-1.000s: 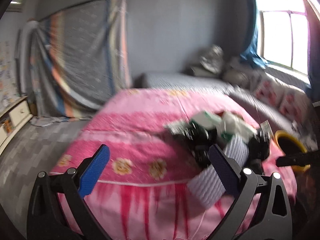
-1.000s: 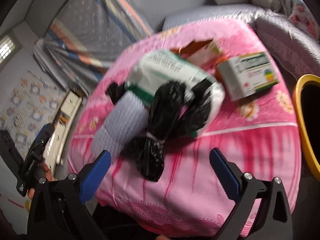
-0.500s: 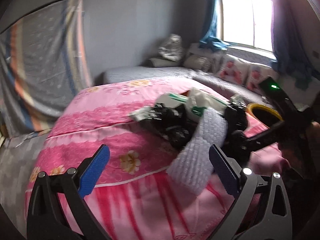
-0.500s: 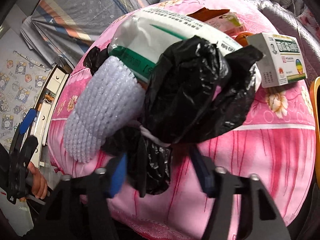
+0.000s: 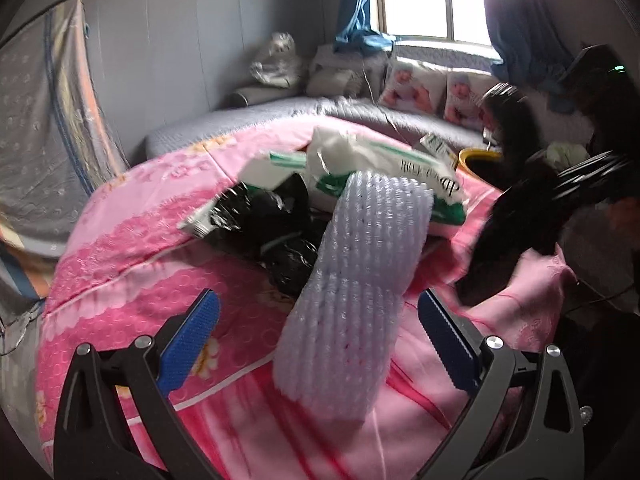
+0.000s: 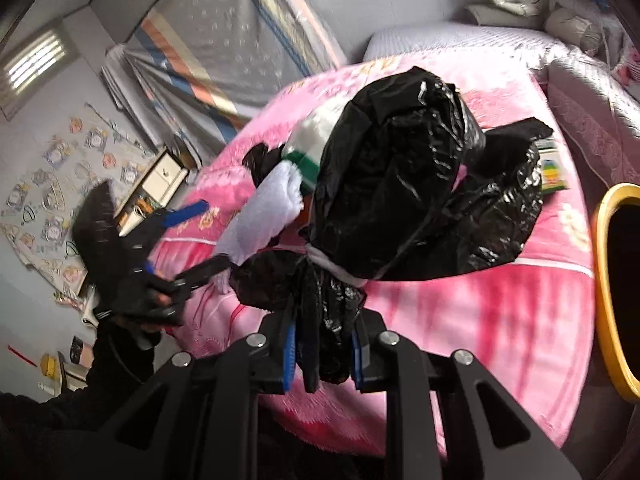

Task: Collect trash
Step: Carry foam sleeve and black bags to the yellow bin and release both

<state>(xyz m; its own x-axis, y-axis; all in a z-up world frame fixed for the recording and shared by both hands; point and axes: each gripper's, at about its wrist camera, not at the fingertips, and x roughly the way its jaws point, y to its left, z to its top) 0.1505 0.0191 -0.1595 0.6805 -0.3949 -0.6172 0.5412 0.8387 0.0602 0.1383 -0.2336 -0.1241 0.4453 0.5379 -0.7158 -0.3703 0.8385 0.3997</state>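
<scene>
Clamping the tied neck of a black bag (image 6: 404, 184), the right gripper (image 6: 324, 354) has its blue pads pressed tight on the plastic, and the bulging bag hangs above a pink bedspread (image 6: 460, 320). A yellow bin (image 6: 600, 240) stands at the right edge of the bed. From the other side, the left gripper (image 5: 316, 340) has its jaws spread wide and empty, with a roll of white foam netting (image 5: 356, 276) standing between them; whether a pad touches it is hard to tell through the blur. Behind the roll lie a white-and-green packet (image 5: 384, 160) and more black plastic (image 5: 272, 220).
</scene>
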